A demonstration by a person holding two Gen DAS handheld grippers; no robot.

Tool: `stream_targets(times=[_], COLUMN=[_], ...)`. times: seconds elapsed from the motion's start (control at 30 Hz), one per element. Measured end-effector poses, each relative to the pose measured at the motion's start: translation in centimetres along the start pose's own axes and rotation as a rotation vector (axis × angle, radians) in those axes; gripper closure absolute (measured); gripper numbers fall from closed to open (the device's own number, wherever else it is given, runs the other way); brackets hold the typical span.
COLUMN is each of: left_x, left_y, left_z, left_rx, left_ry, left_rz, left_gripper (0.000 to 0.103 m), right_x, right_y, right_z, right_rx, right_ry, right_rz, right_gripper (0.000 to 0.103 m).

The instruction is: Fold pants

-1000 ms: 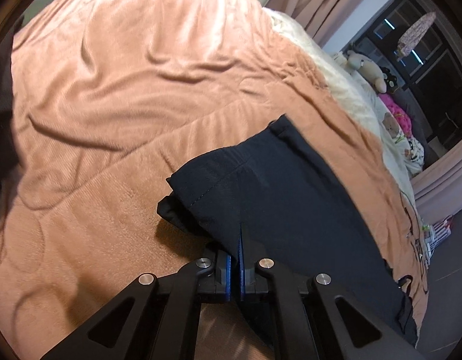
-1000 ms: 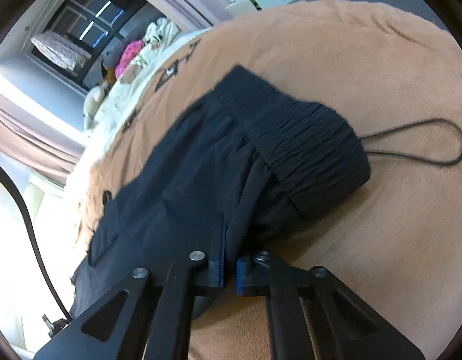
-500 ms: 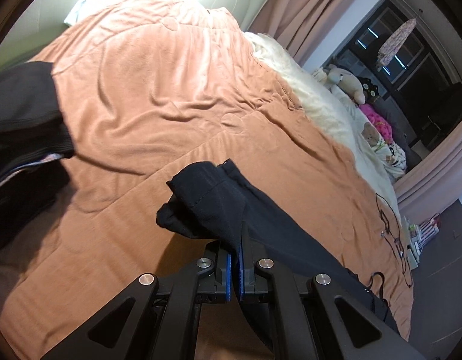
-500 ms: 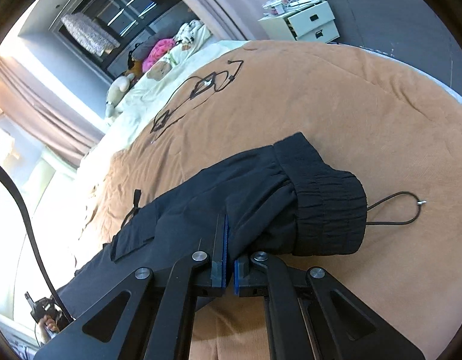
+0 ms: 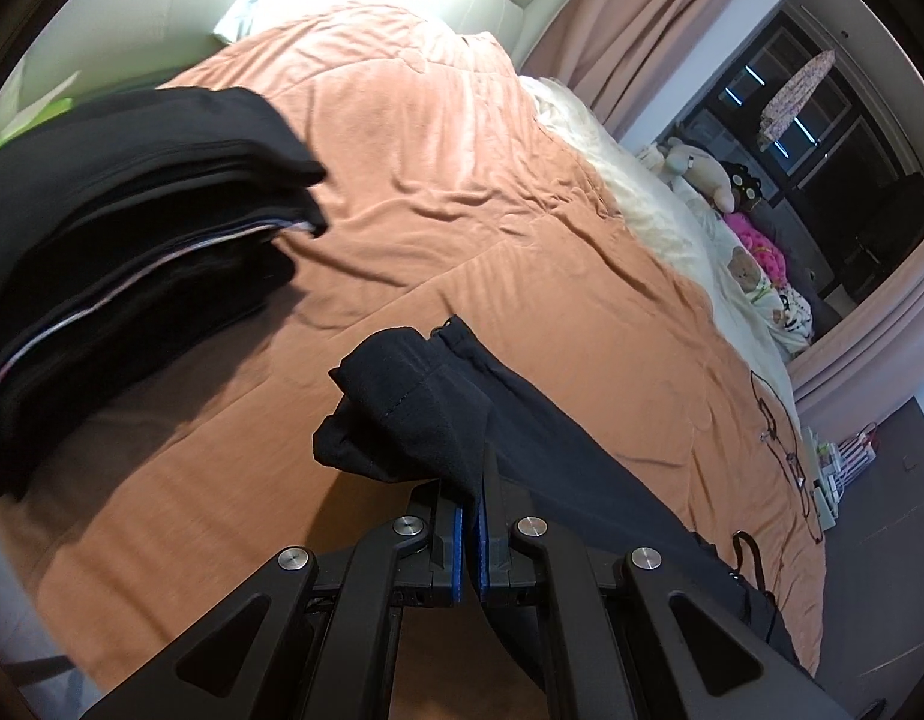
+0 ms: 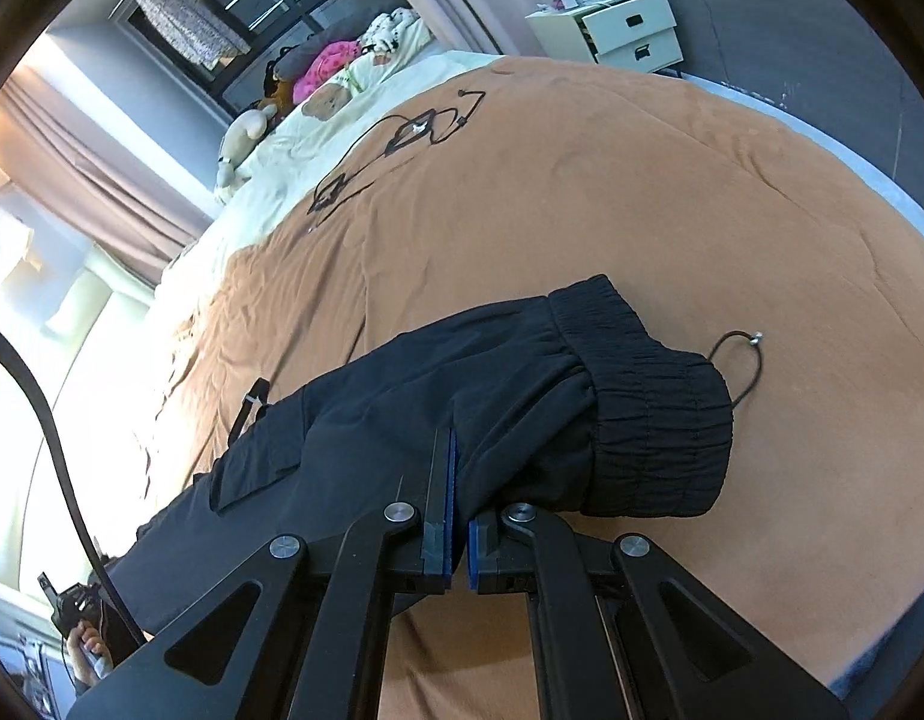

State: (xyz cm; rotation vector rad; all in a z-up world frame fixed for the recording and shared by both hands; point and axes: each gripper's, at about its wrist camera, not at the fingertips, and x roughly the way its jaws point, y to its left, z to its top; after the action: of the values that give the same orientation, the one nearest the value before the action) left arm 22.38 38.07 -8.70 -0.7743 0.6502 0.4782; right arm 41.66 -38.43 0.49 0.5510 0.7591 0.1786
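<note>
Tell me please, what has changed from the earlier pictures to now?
Both grippers have lifted the pants higher above the bed cover. The left gripper carried the leg end toward a stack of dark clothes, which has come into its view. At the right gripper, the waistband has risen and the cord has drawn in. Unchanged: both grippers stay shut on the pants.

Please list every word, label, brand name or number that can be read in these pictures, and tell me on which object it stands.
There is no readable text in either view.
The pants show no label or brand.
The items on the white drawer unit are too small to read.
</note>
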Motion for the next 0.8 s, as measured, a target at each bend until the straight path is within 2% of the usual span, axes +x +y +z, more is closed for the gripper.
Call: stream_targets(times=[0.53, 0.67, 0.8], left_x=[-6.2, -6.4, -4.6], left_y=[5.1, 5.9, 6.8], left_z=[-5.2, -5.6, -6.3], left_rx=[-0.04, -0.046, -0.064], left_ry=[-0.005, -0.002, 0.038], left_rz=[0.003, 0.009, 0.036], left_gripper=[0.1, 0.1, 0.1], right_x=[-3.2, -3.5, -2.5], right_y=[-0.8, -1.0, -1.7], right_z=[-1.7, -2.0, -2.5], right_rx=[-0.063, -0.074, -0.079], right_ry=[0.051, 0.066, 0.089], right_rz=[-0.005, -0.005, -0.023], right_gripper=[0.103, 0.103, 0.103])
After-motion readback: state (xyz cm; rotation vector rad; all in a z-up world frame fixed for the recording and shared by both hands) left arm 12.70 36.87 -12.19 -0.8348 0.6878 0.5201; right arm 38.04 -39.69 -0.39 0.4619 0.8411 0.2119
